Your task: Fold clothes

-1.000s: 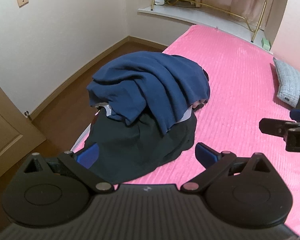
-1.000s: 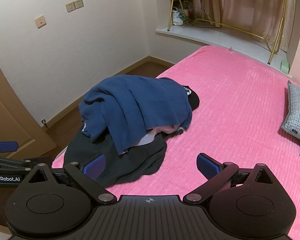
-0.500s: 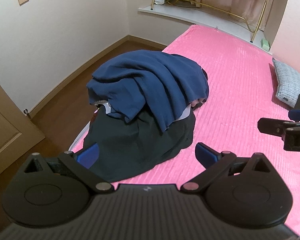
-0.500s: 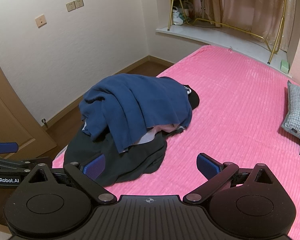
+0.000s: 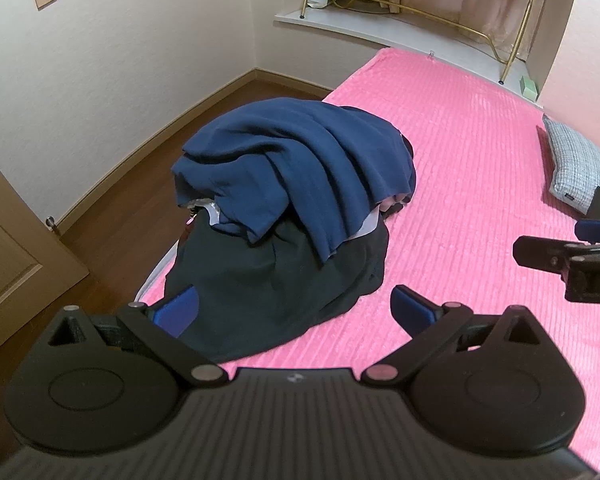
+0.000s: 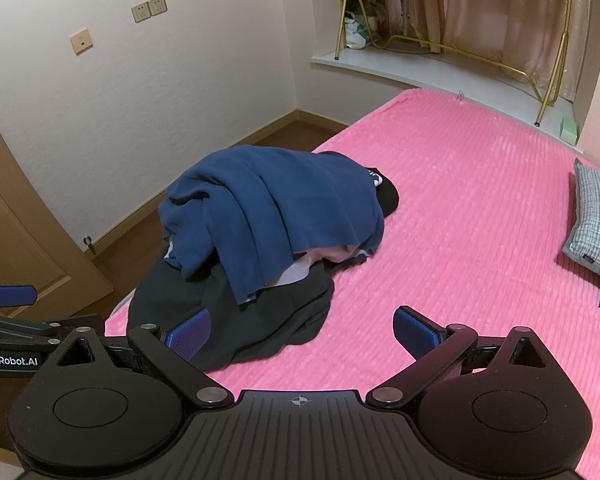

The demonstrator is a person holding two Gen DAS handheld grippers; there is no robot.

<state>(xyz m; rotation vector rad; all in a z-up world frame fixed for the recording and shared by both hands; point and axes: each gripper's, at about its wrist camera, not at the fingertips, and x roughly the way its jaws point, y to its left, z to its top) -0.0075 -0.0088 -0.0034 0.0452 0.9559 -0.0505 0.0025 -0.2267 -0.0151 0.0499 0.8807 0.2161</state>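
A heap of clothes (image 5: 292,216) is piled on the pink bed (image 5: 460,152), at its edge nearest the wall and floor. The heap is topped by a navy garment (image 5: 300,164), draped in loose folds over the rest. A dark, near-black garment (image 5: 268,280) is spread beneath it, toward the cameras. Slivers of white and pale pink cloth (image 6: 324,258) are seen between the two. A black item (image 6: 386,196) with white marks is tucked at the far side of the heap.

The left gripper (image 5: 294,310) is held low before the heap, its blue-padded fingers (image 5: 178,310) spread wide with nothing between them; the left pad is seen against the dark garment, though contact cannot be judged. The right gripper (image 6: 302,332) is held just right of the heap, above the bedspread, fingers (image 6: 414,332) likewise spread wide and empty. Each gripper is caught at the edge of the other's view.

A grey checked pillow (image 6: 596,224) is laid well right of the heap, at the far edge of the bed. Beyond the heap a gold rack (image 6: 500,64) is stood on a white ledge before curtains. Left of the heap, wall sockets (image 6: 150,8) and a wooden door (image 6: 20,232) are seen.
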